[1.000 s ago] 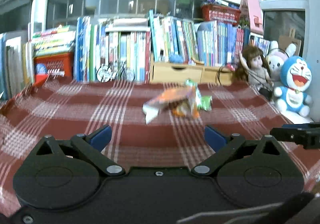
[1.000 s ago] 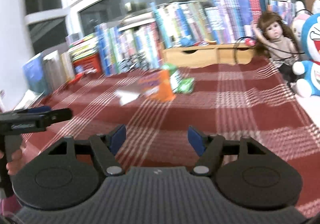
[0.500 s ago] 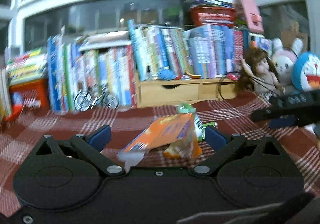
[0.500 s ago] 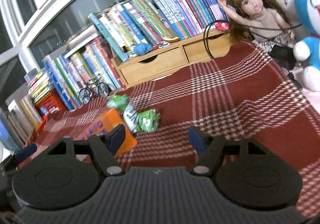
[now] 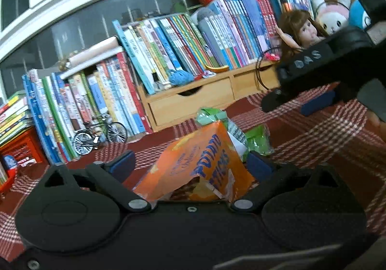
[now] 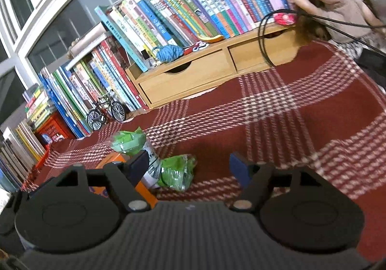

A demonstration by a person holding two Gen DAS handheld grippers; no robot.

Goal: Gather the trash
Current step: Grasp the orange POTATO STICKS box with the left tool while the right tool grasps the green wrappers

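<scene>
A torn orange snack box lies on the red plaid cloth, between the open fingers of my left gripper, which do not press it. Behind it sit green crumpled wrappers. In the right wrist view my right gripper is open, with a green wrapper lying between its fingers and a second green wrapper with a white label further left. The orange box shows only partly behind the left finger. The right gripper appears at the upper right of the left wrist view.
A wooden drawer unit and rows of books line the back of the table. A small model bicycle stands at the left. A doll and plush toys sit at the right, with a black cable nearby.
Both grippers have moved forward and down toward the trash pile. The orange box now lies between the left fingers, and a green wrapper lies between the right ones.
</scene>
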